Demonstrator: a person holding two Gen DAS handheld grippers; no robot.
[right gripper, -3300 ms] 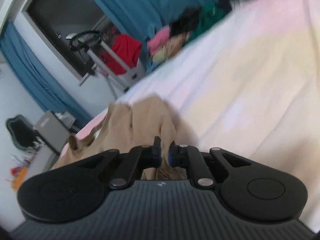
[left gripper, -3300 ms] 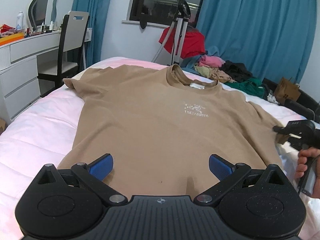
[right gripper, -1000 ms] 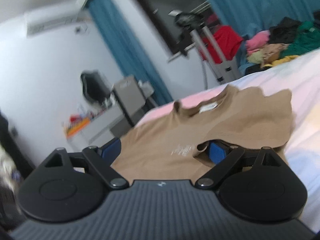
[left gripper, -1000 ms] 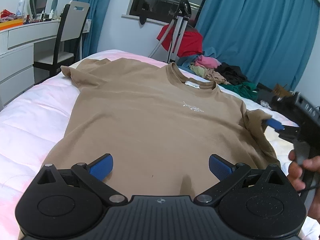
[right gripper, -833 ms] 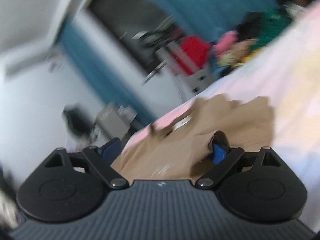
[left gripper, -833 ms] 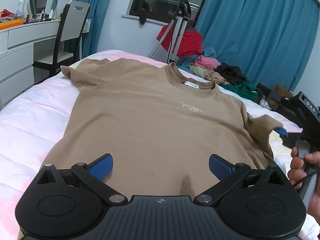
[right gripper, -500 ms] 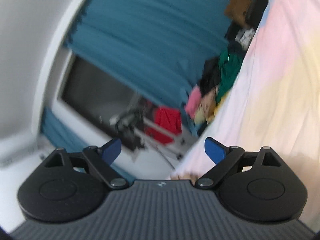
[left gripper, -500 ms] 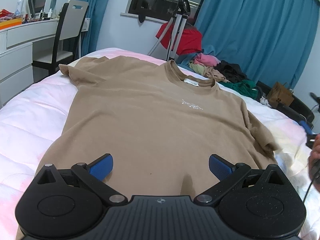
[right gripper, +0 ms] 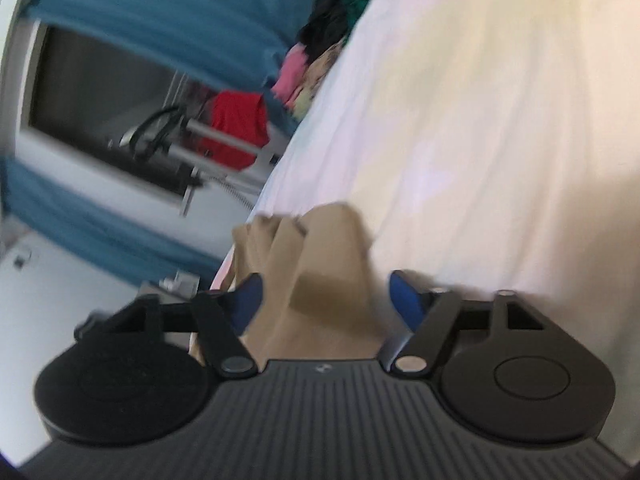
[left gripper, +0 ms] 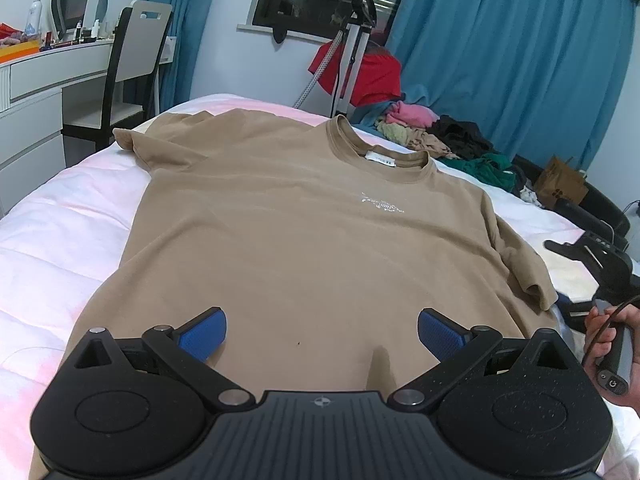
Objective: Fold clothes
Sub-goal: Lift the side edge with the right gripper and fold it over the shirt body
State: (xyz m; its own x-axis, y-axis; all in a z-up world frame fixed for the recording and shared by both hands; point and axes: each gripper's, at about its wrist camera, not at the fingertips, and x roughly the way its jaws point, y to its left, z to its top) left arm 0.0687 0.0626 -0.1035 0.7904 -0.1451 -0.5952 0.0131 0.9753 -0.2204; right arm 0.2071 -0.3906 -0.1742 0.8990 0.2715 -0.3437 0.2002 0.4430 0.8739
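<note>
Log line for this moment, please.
shirt: flat on bed | left gripper: open | right gripper: closing around shirt edge

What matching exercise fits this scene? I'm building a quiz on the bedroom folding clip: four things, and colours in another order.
Things:
1. T-shirt spread on the bed
2. Curtains
3. Garment hung on the stand
4. Chair seat and back panel

Colours:
A. red
B. white
C. tan
D. blue

Pairs: 1-C, 2-D, 3-A, 4-B
</note>
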